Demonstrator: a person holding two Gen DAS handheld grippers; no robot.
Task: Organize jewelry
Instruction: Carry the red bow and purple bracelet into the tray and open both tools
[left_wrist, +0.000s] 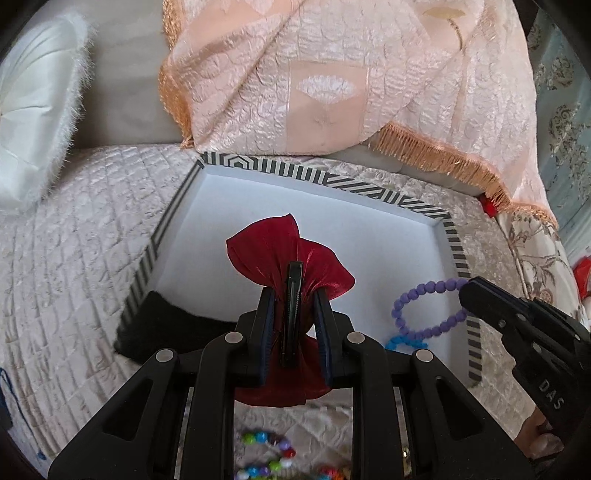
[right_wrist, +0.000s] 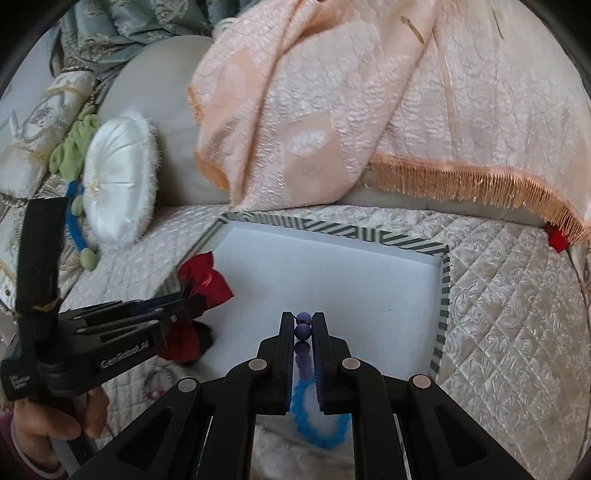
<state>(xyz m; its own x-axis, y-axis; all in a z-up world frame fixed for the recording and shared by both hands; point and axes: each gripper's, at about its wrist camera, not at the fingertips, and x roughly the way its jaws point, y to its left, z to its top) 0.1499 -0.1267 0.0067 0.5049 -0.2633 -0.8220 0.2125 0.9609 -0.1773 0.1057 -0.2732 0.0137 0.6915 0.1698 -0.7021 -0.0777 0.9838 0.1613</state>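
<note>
My left gripper (left_wrist: 293, 295) is shut on a red satin bow hair clip (left_wrist: 266, 247), its black clip bar standing between the jaws, held over the near left part of a white tray with a striped rim (left_wrist: 456, 243). My right gripper (right_wrist: 303, 321) is shut on a purple bead bracelet (right_wrist: 303, 329), with a blue bead bracelet (right_wrist: 314, 428) hanging below it. In the left wrist view the purple bracelet (left_wrist: 417, 291) loops out from the right gripper (left_wrist: 467, 295) over the tray's right side. The left gripper (right_wrist: 192, 301) with the red bow (right_wrist: 214, 284) shows at left in the right wrist view.
The tray (right_wrist: 445, 280) lies on a quilted cream bedspread (left_wrist: 74, 240). A peach fringed blanket (left_wrist: 332, 74) drapes behind it. A white round cushion (right_wrist: 118, 184) sits at the left. A black cloth (left_wrist: 166, 325) lies over the tray's near left corner. Multicoloured beads (left_wrist: 269, 454) lie below my left gripper.
</note>
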